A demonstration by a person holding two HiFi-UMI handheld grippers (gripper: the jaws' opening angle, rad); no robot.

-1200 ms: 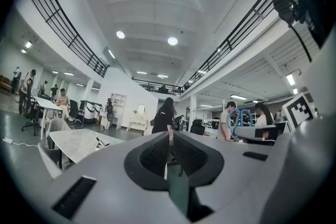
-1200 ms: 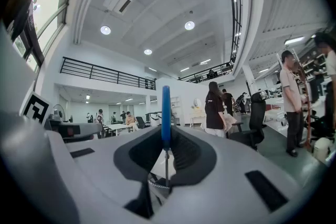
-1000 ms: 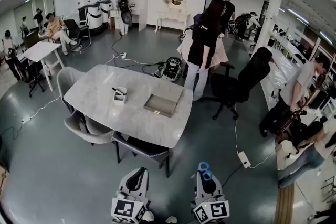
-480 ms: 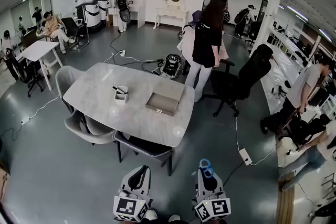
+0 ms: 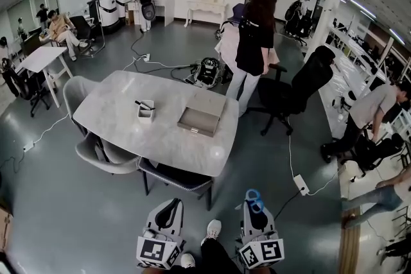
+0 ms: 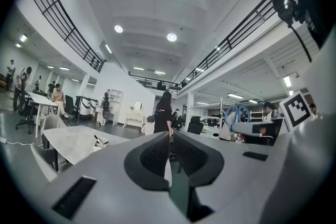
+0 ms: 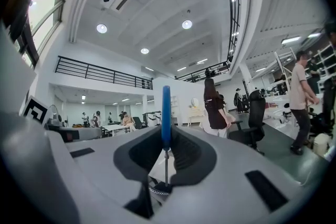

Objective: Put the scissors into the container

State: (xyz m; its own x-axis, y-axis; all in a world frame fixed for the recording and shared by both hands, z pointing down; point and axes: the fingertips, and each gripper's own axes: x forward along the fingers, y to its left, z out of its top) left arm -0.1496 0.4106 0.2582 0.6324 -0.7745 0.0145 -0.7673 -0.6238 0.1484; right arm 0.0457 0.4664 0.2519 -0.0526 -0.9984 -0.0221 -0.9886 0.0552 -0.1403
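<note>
- Right claw (image 7: 166, 136) was clamped on the blue-handled scissors (image 7: 166, 107) — handles stuck out past its tips.
- Left claw (image 6: 169, 144) stood pressed together, empty.
- Both were well short of the worktop (image 5: 122, 128) — off its near edge.

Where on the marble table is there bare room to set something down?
The table's near edge, in front of the white cup and grey tray, is bare, as is the left end beyond the cup. The narrowest room is between cup and tray.
</note>
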